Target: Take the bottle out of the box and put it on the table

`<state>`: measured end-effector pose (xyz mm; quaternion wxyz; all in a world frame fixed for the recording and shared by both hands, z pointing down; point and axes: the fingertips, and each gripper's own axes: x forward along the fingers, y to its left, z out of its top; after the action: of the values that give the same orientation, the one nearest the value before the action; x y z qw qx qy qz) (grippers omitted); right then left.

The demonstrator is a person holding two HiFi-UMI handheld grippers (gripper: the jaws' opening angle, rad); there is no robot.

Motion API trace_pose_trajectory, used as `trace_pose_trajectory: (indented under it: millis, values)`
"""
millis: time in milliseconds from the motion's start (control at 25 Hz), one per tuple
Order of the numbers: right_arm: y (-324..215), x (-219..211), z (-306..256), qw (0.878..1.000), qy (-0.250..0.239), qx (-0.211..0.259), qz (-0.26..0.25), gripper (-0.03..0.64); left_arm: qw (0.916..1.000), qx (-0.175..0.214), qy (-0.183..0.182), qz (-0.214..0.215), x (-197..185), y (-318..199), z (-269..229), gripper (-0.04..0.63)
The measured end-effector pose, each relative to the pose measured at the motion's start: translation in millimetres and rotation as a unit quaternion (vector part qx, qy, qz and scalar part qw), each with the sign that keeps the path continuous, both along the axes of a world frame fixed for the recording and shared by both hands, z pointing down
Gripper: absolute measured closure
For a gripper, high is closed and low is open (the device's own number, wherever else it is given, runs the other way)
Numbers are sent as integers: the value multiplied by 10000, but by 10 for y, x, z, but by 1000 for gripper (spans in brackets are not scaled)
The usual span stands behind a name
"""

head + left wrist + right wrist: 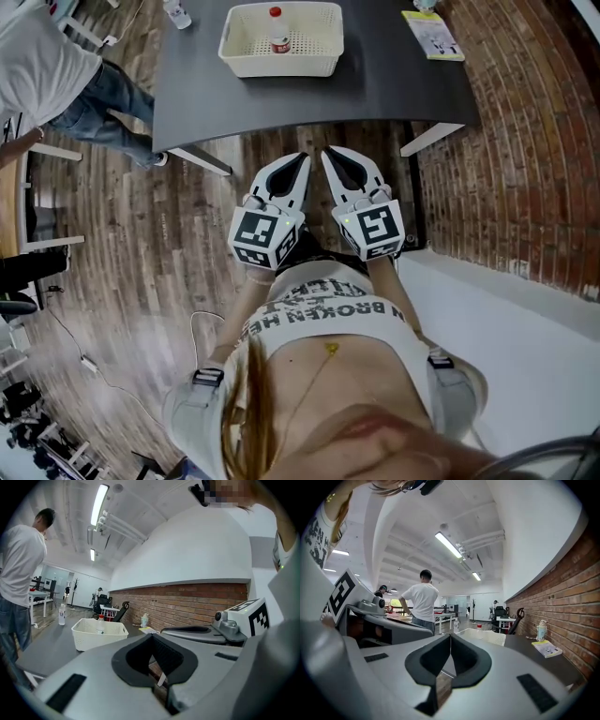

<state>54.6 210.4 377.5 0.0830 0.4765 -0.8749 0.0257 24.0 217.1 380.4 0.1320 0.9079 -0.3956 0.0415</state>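
A person [37, 56] in a white shirt stands at the left end of the dark table [394, 89]. On the table sits the white box [281, 58], with the red-capped bottle [278, 31] upright inside. Short of the table's near edge, the left gripper [301, 160] and the right gripper [330, 153] are held side by side, each with jaws pressed together on nothing. A booklet [432, 36] lies on the table farther right, by the brick wall [525, 141]

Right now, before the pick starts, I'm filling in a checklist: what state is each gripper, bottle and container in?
Left gripper: shut, empty.
Right gripper: shut, empty.
White perforated plastic basket: open-topped, on the dark grey table.
Small clear plastic bottle with red cap: upright, capped, inside the basket.
Second clear bottle at the table's far left corner: upright.
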Motion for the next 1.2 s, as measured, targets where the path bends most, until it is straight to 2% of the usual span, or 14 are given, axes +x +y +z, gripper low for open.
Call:
trace_pose_trajectory:
  millis: [440, 720, 1000, 1200]
  values:
    - [-355, -374, 87, 9999, -19, -61, -81, 607, 9999, -50, -39, 136, -290, -321, 89, 592]
    - [-410, -474, 96, 9999, 27, -62, -75, 607, 9997, -160, -22, 192, -345, -382, 135, 592]
    - [-592, -519, 107, 9998, 64, -93, -171, 607, 9998, -191, 38, 24, -411, -549, 162, 592]
    - [-940, -494, 74, 9996, 50, -37, -280, 607, 9997, -165, 44, -154, -423, -885, 165, 592]
